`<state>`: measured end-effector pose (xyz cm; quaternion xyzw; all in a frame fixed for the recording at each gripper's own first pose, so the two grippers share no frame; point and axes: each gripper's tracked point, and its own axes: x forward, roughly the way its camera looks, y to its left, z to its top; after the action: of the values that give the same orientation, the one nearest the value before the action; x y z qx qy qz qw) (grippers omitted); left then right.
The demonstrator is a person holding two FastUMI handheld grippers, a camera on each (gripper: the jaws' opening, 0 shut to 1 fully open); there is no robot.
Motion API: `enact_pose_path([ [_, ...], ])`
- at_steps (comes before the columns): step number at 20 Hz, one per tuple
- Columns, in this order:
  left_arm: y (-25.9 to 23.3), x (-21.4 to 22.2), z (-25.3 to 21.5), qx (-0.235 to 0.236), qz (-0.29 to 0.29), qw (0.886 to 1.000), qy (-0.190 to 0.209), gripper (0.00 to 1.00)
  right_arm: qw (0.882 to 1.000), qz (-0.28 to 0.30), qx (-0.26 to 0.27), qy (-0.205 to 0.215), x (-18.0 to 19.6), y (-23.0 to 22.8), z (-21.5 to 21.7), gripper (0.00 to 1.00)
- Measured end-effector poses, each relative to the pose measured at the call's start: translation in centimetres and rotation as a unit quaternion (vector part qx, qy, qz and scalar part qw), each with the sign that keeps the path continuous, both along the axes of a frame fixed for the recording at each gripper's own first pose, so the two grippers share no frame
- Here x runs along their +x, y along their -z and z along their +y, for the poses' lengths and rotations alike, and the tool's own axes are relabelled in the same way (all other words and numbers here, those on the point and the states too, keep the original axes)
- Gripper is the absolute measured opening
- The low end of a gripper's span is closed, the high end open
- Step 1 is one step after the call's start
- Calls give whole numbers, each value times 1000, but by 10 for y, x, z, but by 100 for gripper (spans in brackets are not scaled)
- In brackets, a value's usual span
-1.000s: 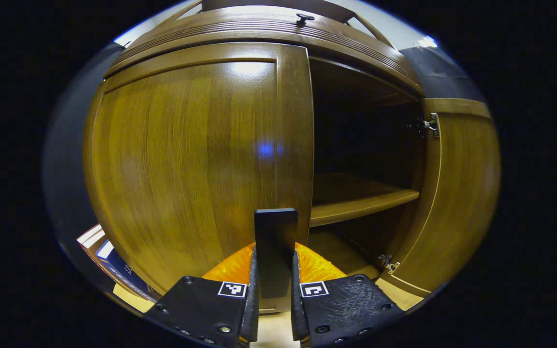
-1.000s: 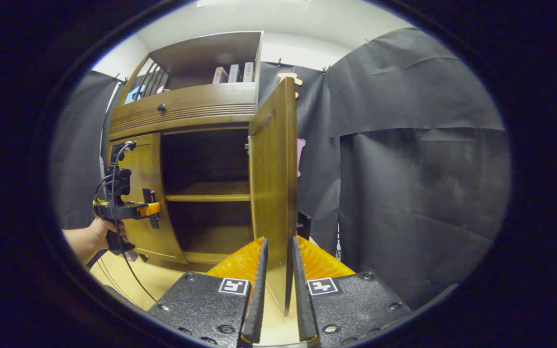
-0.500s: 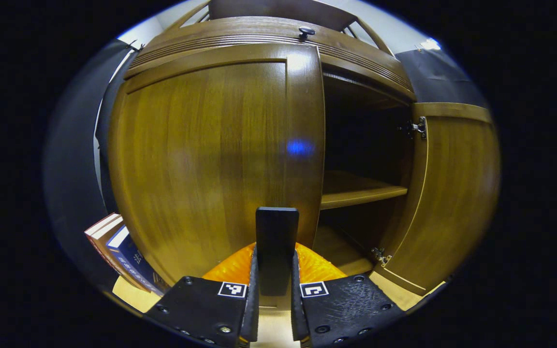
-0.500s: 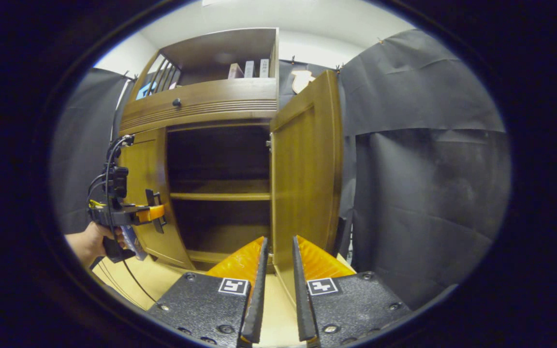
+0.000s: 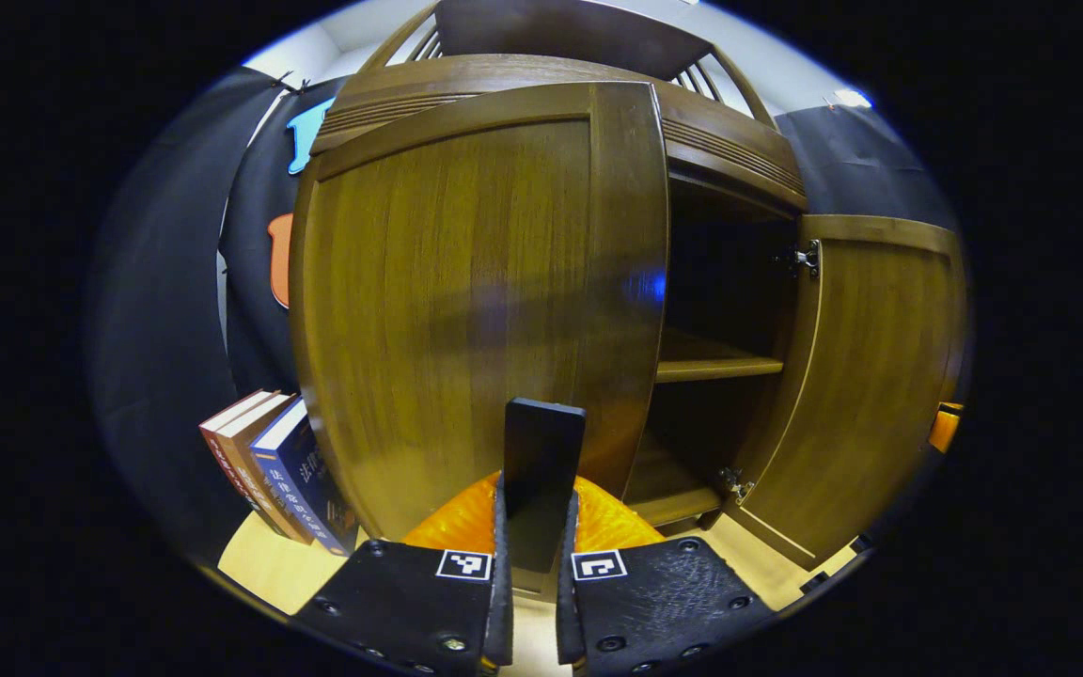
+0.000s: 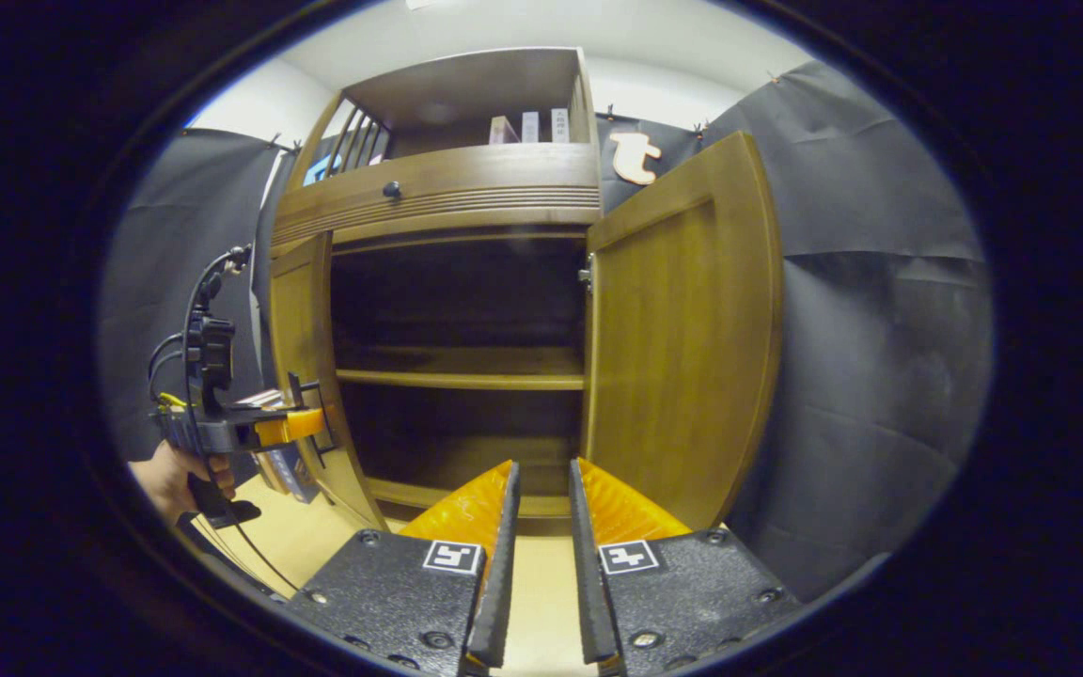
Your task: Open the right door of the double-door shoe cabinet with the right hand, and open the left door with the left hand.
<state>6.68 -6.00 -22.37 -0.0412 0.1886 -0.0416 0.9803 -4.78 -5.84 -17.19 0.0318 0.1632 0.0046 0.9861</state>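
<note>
Here your left tongs clamp the handle of the half-swung left door; slip and it stalls near the books. Right tongs empty, narrowly parted; right door wide open.

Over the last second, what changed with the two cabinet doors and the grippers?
The right gripper let go of the right door, now swung wide and standing free. The left gripper, shut on the left door's black handle, pulled the left door further open, exposing books. The shelf is unchanged.
</note>
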Motion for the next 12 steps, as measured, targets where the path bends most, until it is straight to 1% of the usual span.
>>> enact_pose_path([
  [1,-1,-4,2,0,0,1000,-4,25,1000,0,2,-6,1,1,4,33],
  [2,-1,-7,5,-1,0,1000,-6,17,1000,0,4,-11,3,1,8,33],
  [9,-7,-41,30,-11,-1,1000,-28,17,999,17,14,-49,10,13,35,33],
  [12,-9,-59,49,-2,0,999,-47,17,998,25,18,-63,13,18,45,34],
])
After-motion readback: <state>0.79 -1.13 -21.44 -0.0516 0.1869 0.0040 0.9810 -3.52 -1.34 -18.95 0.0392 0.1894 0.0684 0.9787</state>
